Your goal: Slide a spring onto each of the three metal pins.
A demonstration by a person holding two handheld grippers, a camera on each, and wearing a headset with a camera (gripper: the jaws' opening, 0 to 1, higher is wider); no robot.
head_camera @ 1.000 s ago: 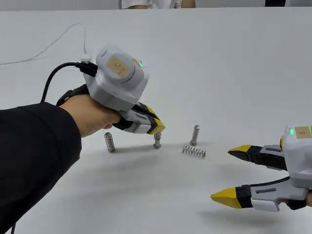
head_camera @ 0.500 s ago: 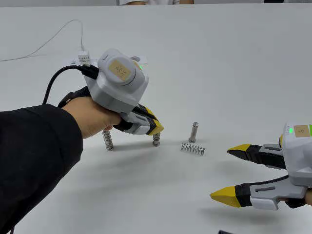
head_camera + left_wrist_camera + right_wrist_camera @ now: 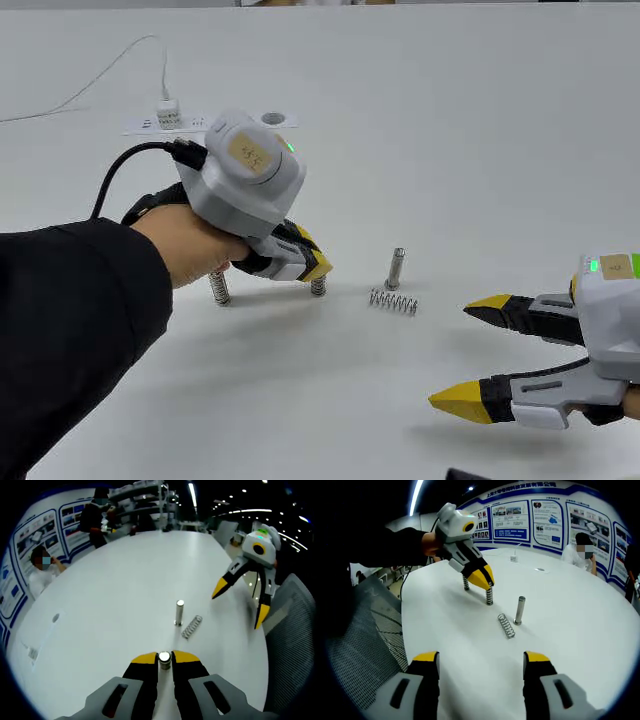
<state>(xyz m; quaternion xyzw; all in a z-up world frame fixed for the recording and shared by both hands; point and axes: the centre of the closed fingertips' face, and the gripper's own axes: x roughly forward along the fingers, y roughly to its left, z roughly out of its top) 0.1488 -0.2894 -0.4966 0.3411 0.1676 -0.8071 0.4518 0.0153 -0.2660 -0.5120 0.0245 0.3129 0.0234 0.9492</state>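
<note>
Three metal pins stand in a row on the white table [image 3: 450, 150]. The left pin [image 3: 219, 288] wears a spring. My left gripper [image 3: 318, 266] [image 3: 164, 658] is shut at the top of the middle pin [image 3: 164, 660], on the spring [image 3: 318, 287] [image 3: 489, 596] that covers it. The right pin [image 3: 396, 268] [image 3: 179, 612] [image 3: 520, 610] is bare. A loose spring [image 3: 393, 301] [image 3: 192, 626] [image 3: 506, 625] lies flat just in front of it. My right gripper [image 3: 468, 352] [image 3: 481, 656] hovers open to the right of the loose spring, holding nothing.
A white power strip with a charger [image 3: 167, 108] and its cable lies at the back left. A black cable runs from the left gripper. A mesh chair [image 3: 360, 645] stands by the table's near edge. A person [image 3: 582, 547] sits at the far side.
The head camera has tilted, so the whole scene sits higher. My left gripper has sunk slightly over the middle pin. The right gripper has hardly moved.
</note>
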